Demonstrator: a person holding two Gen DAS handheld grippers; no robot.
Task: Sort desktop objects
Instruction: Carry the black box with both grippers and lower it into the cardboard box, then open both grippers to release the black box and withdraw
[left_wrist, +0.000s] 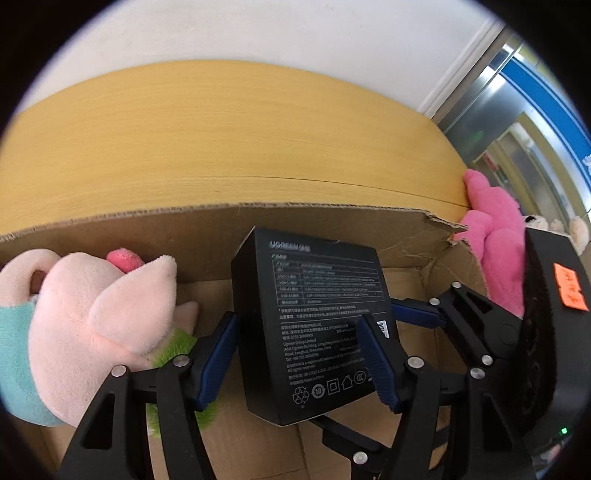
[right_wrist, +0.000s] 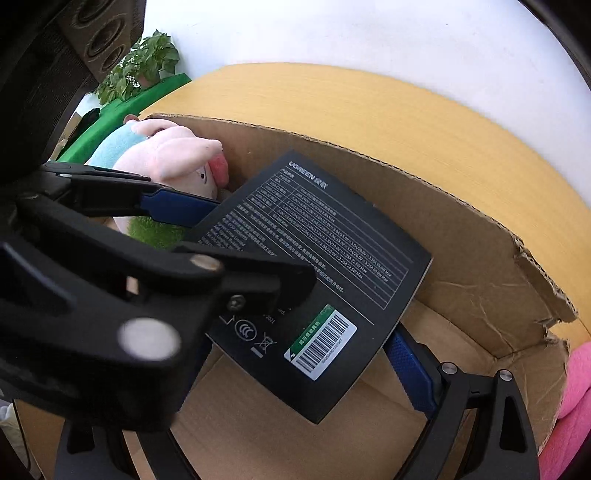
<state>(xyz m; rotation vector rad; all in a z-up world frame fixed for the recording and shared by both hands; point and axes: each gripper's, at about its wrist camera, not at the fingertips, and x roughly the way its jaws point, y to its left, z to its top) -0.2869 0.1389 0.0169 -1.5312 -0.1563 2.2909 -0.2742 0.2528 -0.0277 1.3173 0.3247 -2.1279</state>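
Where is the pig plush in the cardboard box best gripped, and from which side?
Probably the pointed ear of the pig plush, from above: it juts clear of the head, thin enough to pinch, and the cardboard box wall blocks a level approach.

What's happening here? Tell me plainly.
A person with two handheld grippers holds a flat black rectangular printed carton, tilted, over the floor of an open brown cardboard box on a yellow wooden table. The left gripper clamps the carton by its sides. The right gripper straddles it, but whether it presses is unclear. A pale pink pig plush toy already lies in the box's left end.
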